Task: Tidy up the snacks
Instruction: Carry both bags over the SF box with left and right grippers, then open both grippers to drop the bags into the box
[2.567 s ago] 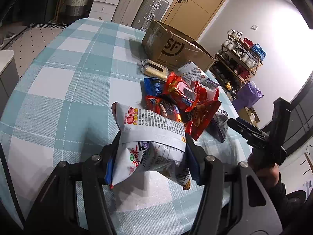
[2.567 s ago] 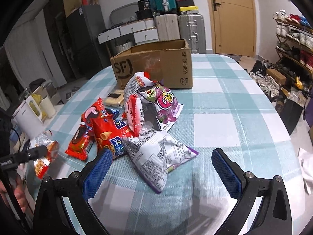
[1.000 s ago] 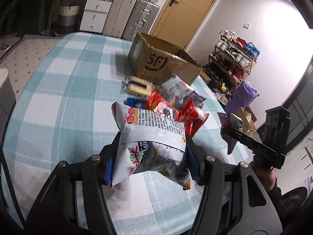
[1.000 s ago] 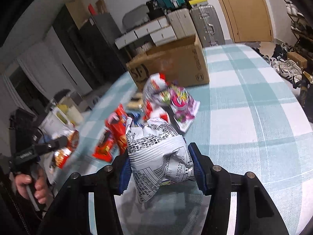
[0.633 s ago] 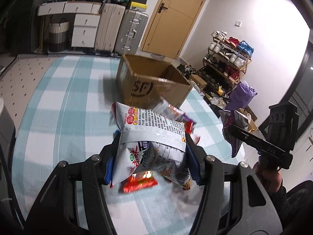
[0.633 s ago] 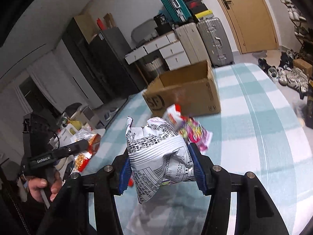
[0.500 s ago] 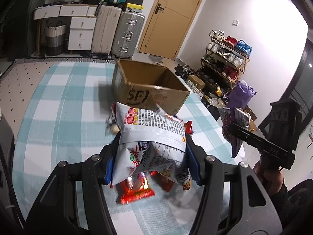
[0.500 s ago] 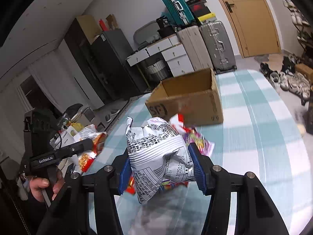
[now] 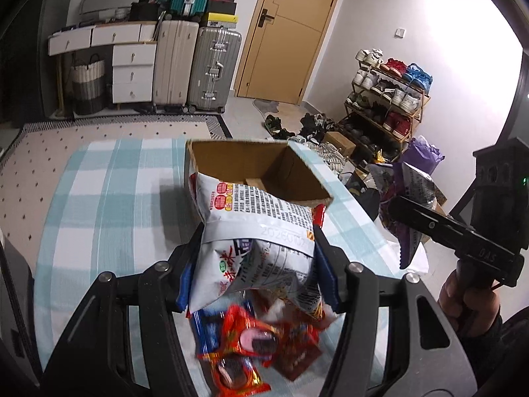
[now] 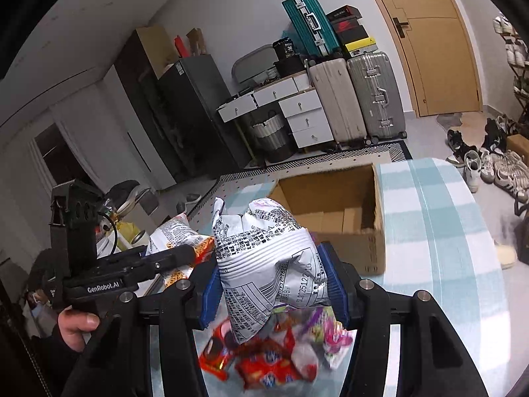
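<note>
My left gripper is shut on a white snack bag with red and green print, held above the table. Just beyond it stands an open brown cardboard box, its inside in view. My right gripper is shut on a crinkled white bag with black print, also lifted, with the same box ahead of it. Below both bags lies a pile of red, blue and pink snack packets. Each view shows the other gripper held by a hand, with its bag.
The table wears a teal and white checked cloth. Suitcases and white drawers stand by the far wall beside a wooden door. A shoe rack lines the right wall, with shoes on the floor.
Both grippers have risen with their bags and moved toward the box. Its open top now shows, and the snack pile has slipped below the held bags.
</note>
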A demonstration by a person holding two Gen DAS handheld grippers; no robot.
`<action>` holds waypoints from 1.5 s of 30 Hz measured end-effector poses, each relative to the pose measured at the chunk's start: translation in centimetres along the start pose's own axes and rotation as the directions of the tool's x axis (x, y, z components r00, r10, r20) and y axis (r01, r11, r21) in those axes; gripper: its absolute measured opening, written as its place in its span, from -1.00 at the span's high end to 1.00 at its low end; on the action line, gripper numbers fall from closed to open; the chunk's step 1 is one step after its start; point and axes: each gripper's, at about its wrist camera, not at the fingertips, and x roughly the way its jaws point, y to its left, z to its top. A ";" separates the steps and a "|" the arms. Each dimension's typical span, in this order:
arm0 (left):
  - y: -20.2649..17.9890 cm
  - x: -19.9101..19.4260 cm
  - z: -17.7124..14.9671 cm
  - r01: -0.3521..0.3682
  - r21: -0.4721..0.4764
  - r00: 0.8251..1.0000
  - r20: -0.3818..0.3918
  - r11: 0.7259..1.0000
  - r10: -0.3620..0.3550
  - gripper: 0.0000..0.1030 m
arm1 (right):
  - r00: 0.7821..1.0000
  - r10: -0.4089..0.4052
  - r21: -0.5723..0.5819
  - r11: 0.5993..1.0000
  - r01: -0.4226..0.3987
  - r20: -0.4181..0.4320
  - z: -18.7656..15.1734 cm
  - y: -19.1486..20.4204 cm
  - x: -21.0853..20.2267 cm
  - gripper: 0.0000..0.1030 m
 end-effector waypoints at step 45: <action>3.3 17.2 8.9 -0.081 0.017 0.993 -0.082 0.997 0.082 -0.37 | 0.984 -0.180 -0.038 0.983 0.179 -0.013 5.9 -8.9 13.4 -0.70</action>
